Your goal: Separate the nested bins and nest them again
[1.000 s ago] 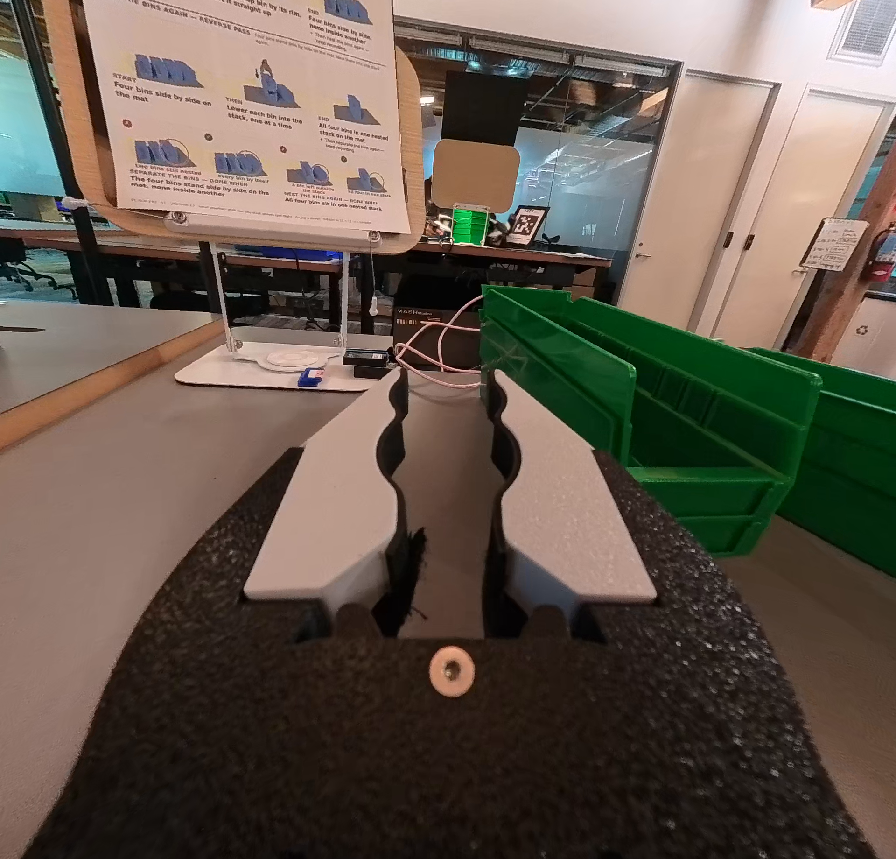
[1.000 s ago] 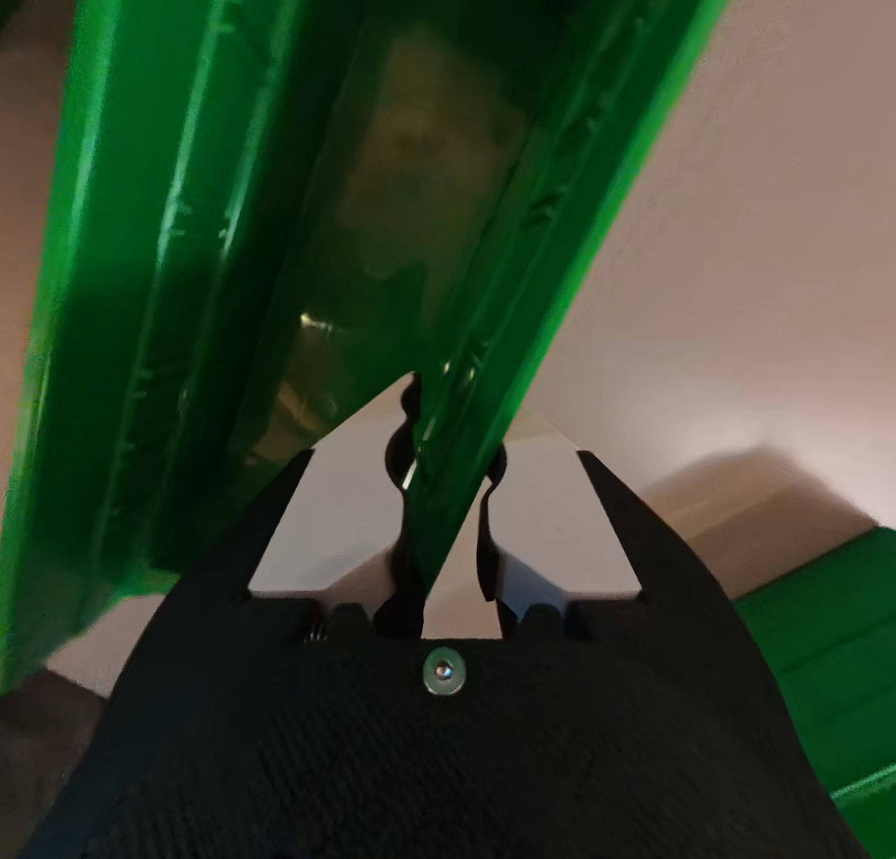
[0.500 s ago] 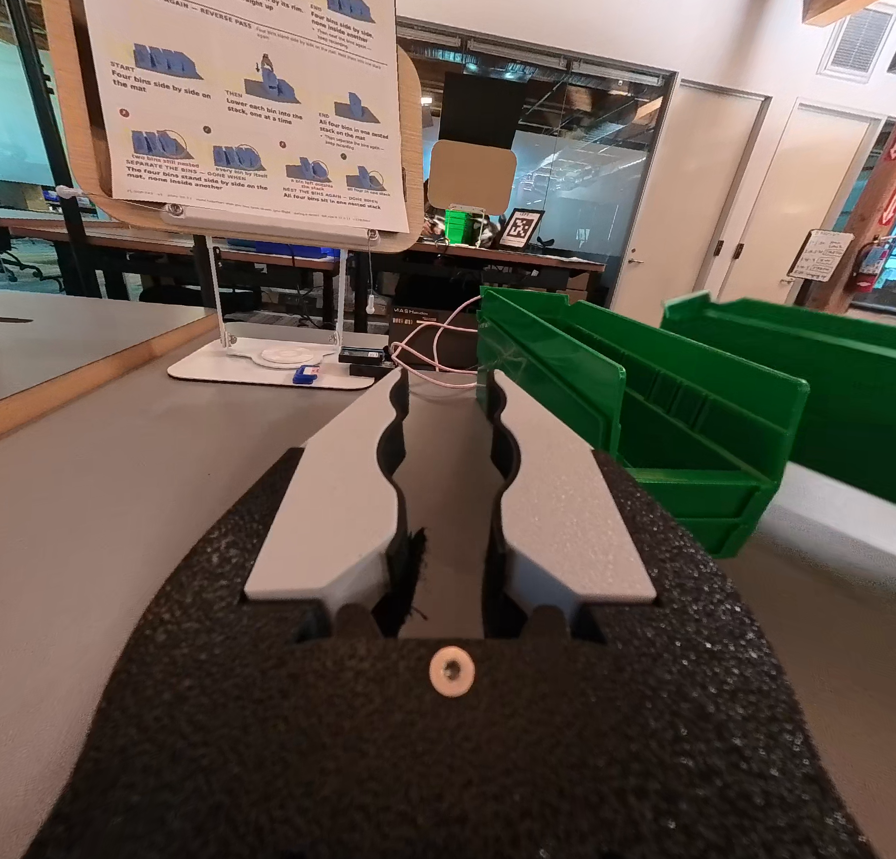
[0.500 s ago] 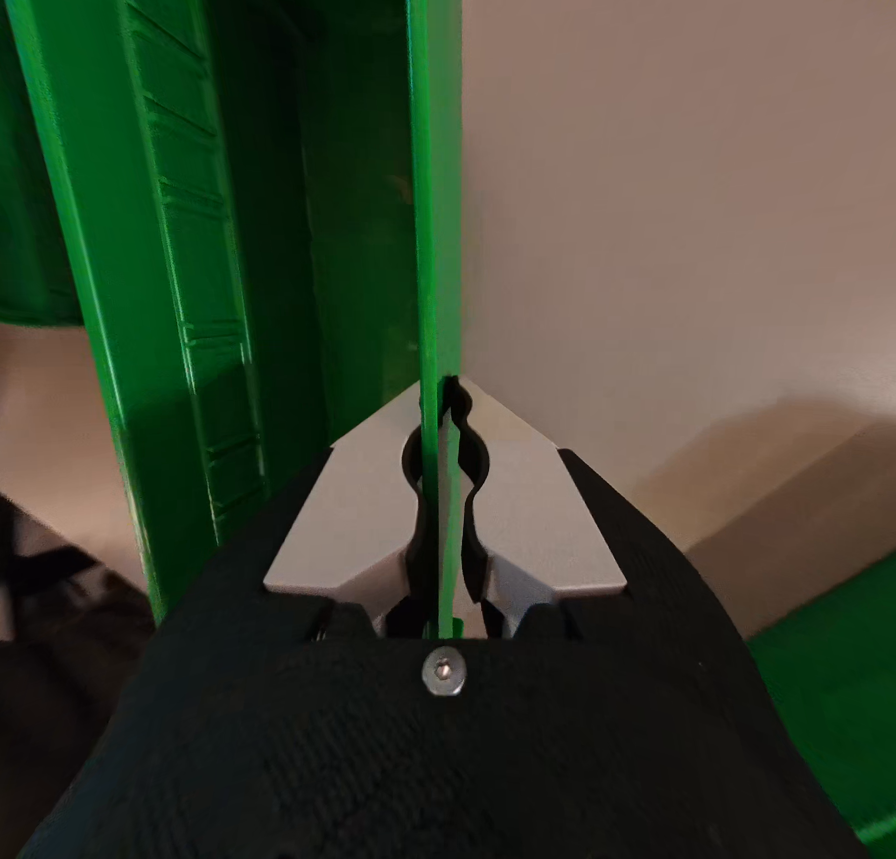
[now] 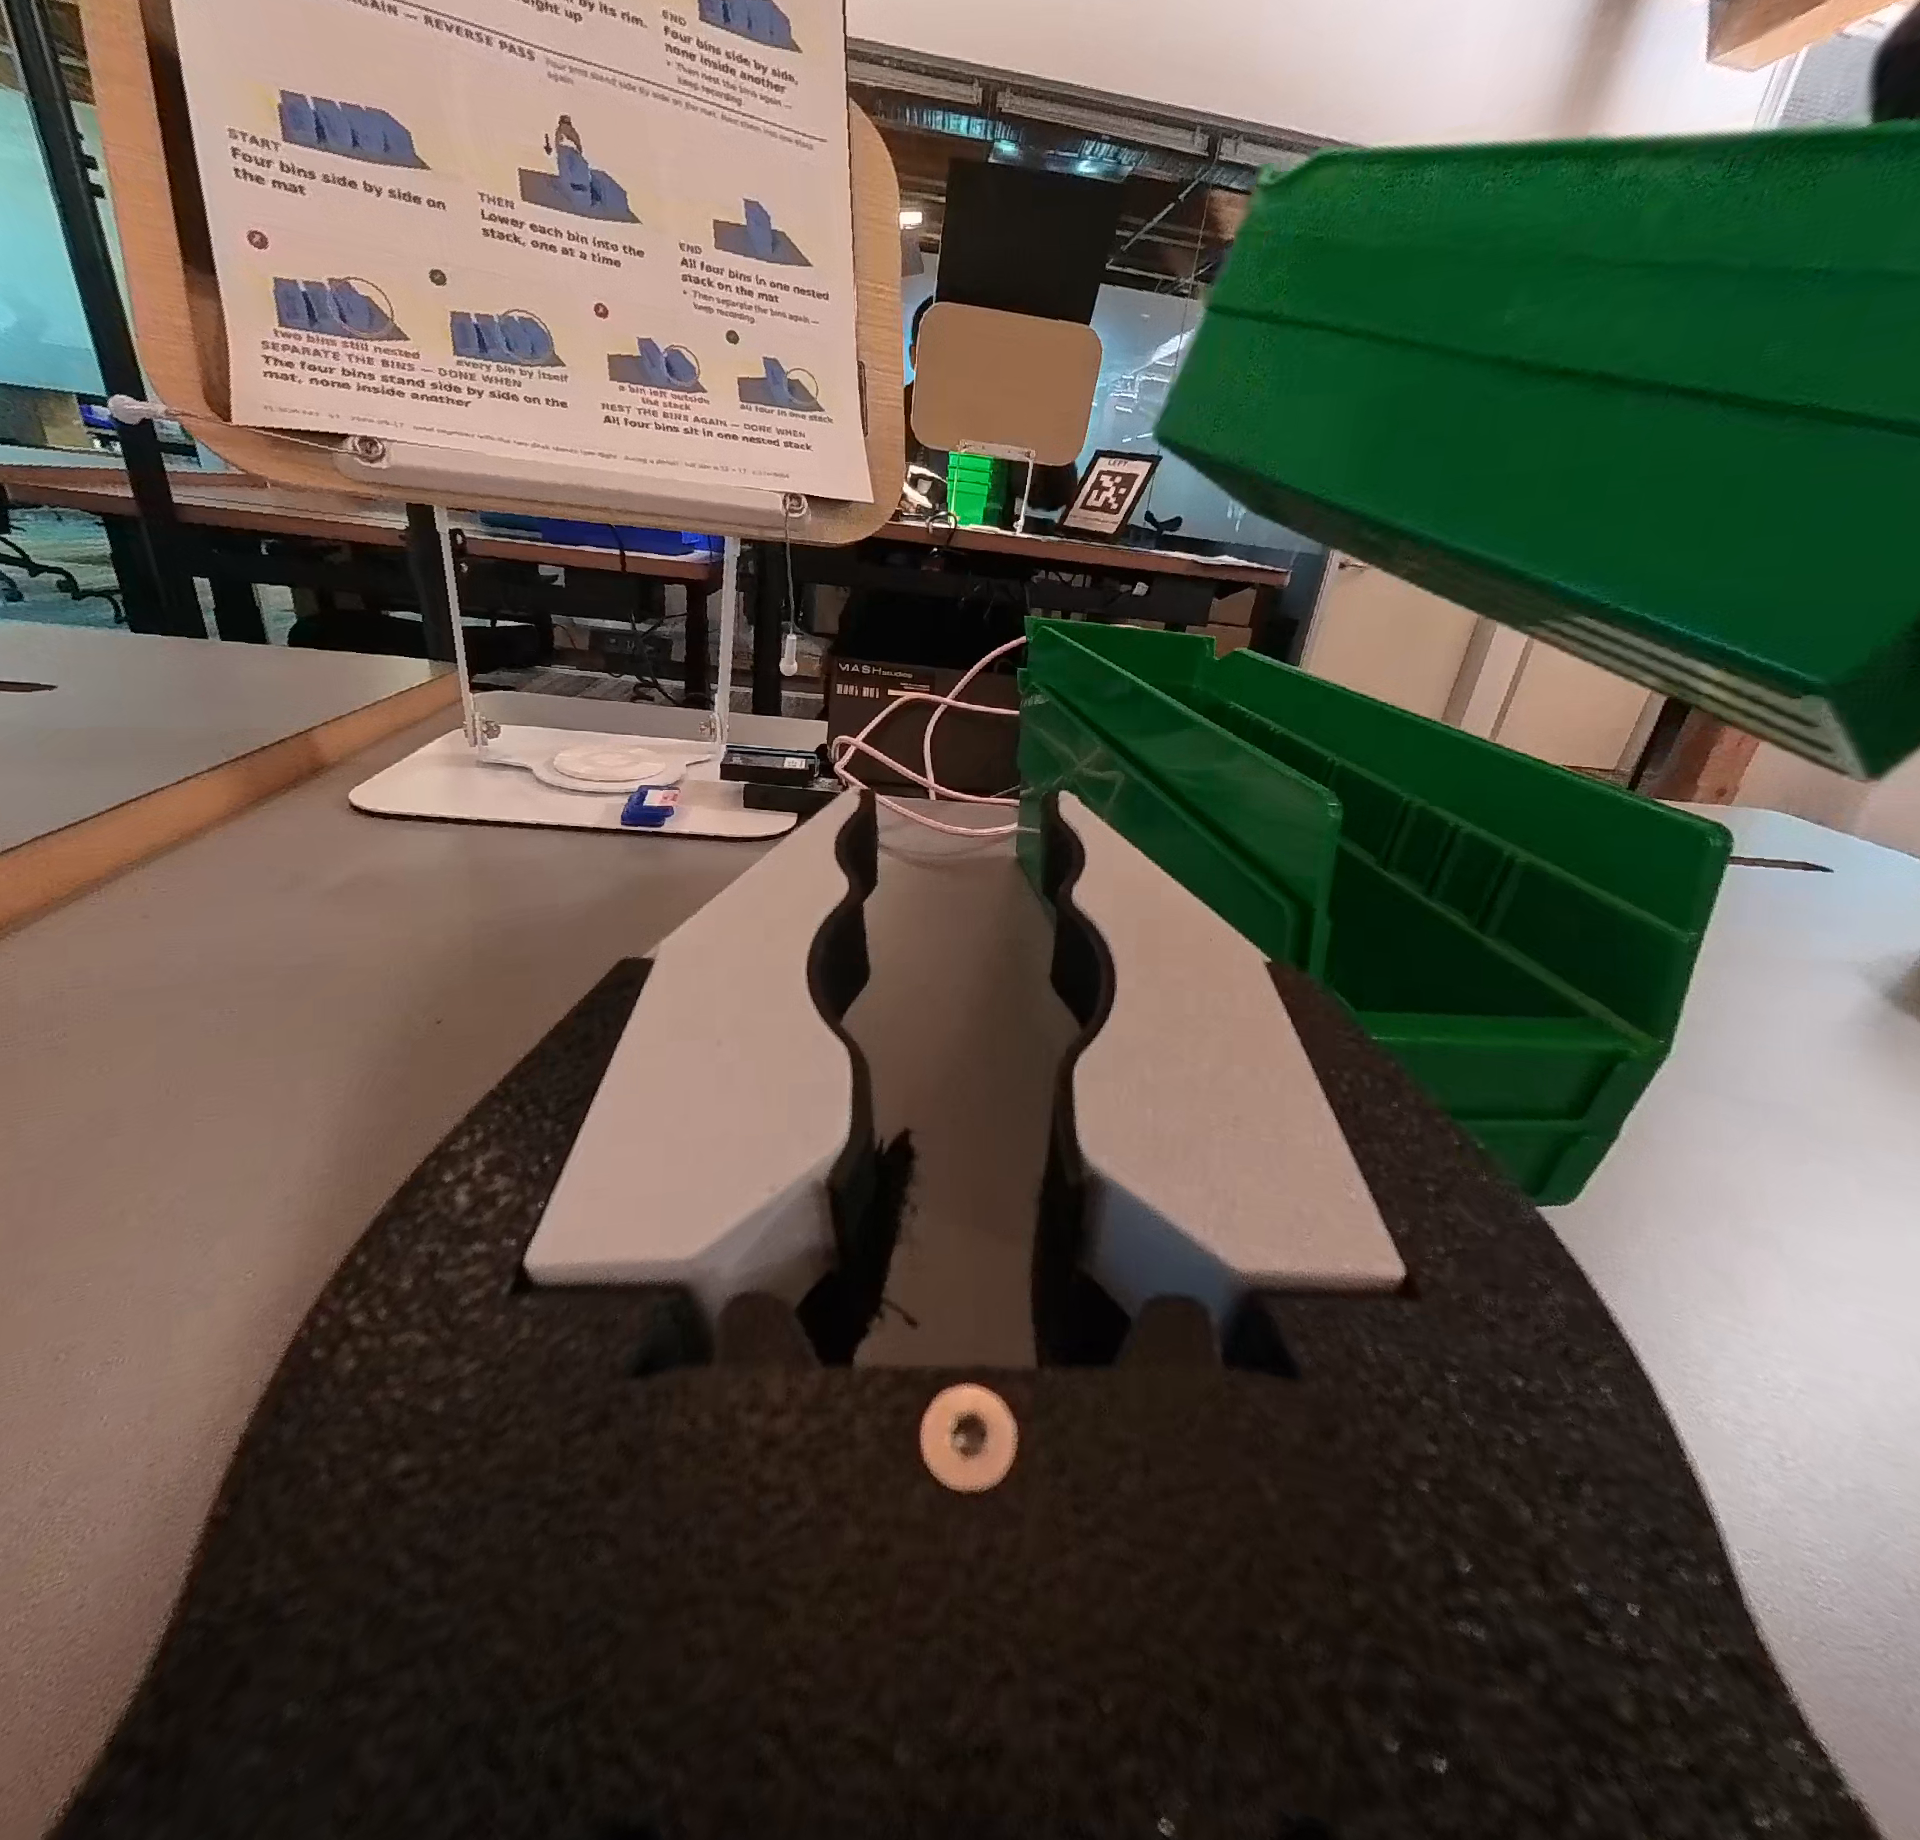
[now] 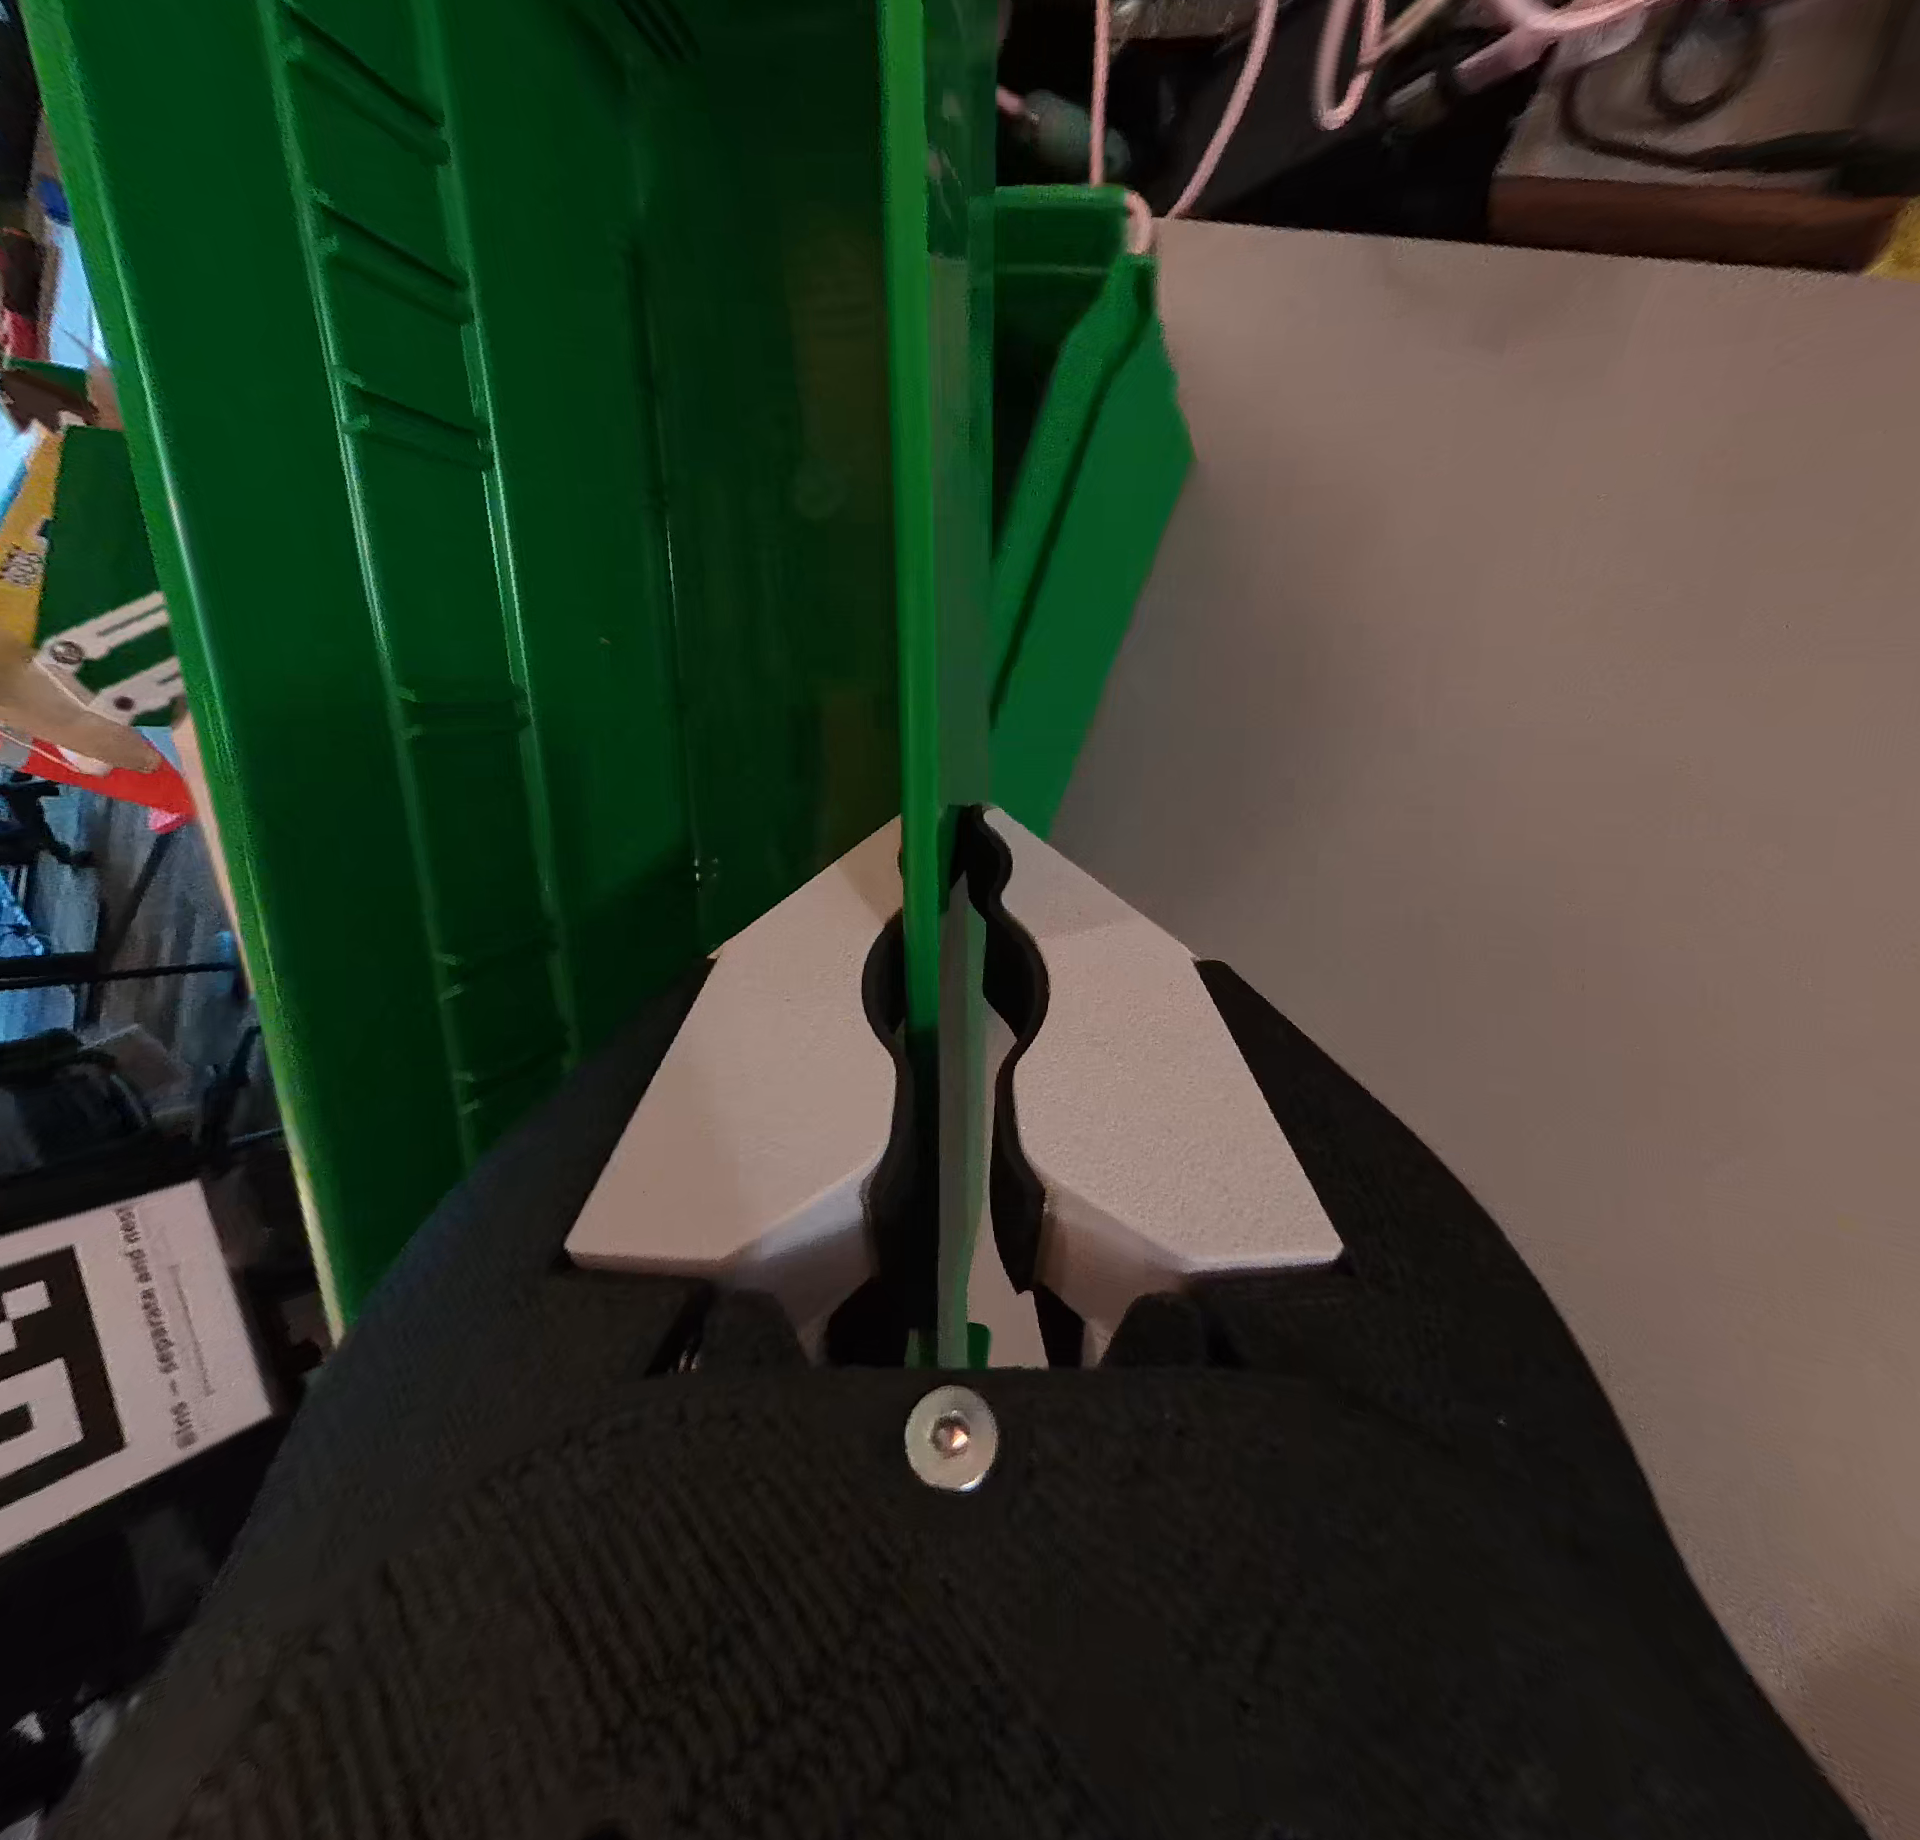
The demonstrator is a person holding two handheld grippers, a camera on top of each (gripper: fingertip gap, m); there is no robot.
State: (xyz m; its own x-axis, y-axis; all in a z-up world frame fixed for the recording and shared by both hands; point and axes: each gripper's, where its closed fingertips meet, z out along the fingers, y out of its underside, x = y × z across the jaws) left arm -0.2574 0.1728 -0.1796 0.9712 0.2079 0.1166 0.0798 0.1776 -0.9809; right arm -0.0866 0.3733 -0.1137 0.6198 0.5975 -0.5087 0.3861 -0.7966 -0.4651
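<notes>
A stack of nested green bins [image 5: 1455, 917] stands on the grey table [image 5: 260, 1011], just right of my left gripper [image 5: 954, 814], which is open and empty and low over the table. Another green bin [image 5: 1579, 419] hangs tilted in the air at the upper right, above the stack. In the right wrist view my right gripper [image 6: 954, 824] is shut on that bin's thin side wall [image 6: 920, 543], and the bin's ribbed inside [image 6: 436, 543] fills the left half. Part of the stack [image 6: 1081, 502] shows below, beyond the held wall.
An instruction sheet on a white stand [image 5: 520, 180] stands at the table's far edge, with a small blue item [image 5: 651, 805], a black box [image 5: 914, 710] and pink cables [image 5: 935, 751] beside it. A raised wooden-edged table [image 5: 156, 751] lies to the left. A printed marker card [image 6: 94, 1375] shows at lower left.
The right gripper closed on the bin's side wall and lifted it from the table at right up into the air over the stack. The left gripper stayed nearly still.
</notes>
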